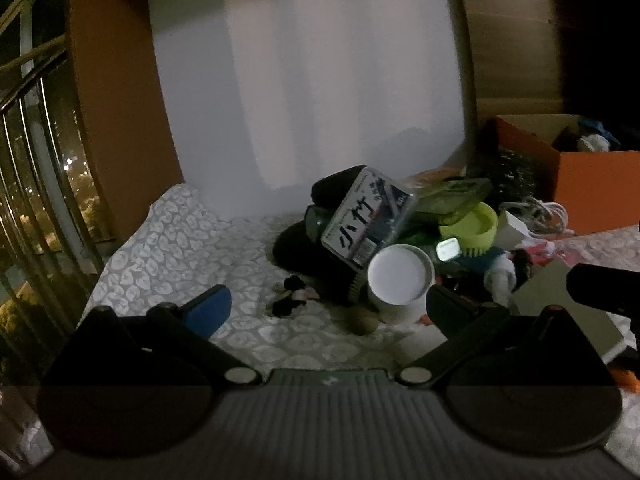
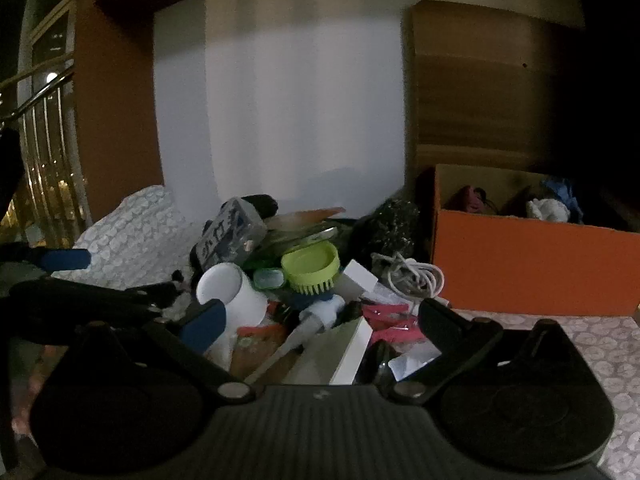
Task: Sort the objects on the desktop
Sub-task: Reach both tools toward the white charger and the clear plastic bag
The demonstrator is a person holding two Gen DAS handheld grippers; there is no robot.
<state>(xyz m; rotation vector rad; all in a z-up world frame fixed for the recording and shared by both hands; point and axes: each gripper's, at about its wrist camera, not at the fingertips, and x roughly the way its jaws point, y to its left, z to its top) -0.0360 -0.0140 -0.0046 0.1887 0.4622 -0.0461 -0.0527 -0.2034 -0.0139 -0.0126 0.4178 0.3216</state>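
Both tongs, left [image 1: 326,312] and right [image 2: 320,322], gape wide, empty. Nearest my left, just ahead-right, lies the white cup [image 1: 400,280], mouth toward me.

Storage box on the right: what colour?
Orange, with a plain cardboard inside; the box shows best in the right wrist view.

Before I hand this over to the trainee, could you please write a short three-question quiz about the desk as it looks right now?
1. True or false: both grippers' jaws stand open and hold nothing.
2. What colour is the box beside the pile?
3. Which lies nearest that box: A) white cup, B) coiled white cable, C) green brush?

Key: 1 true, for left gripper and right gripper; 2 orange; 3 B.
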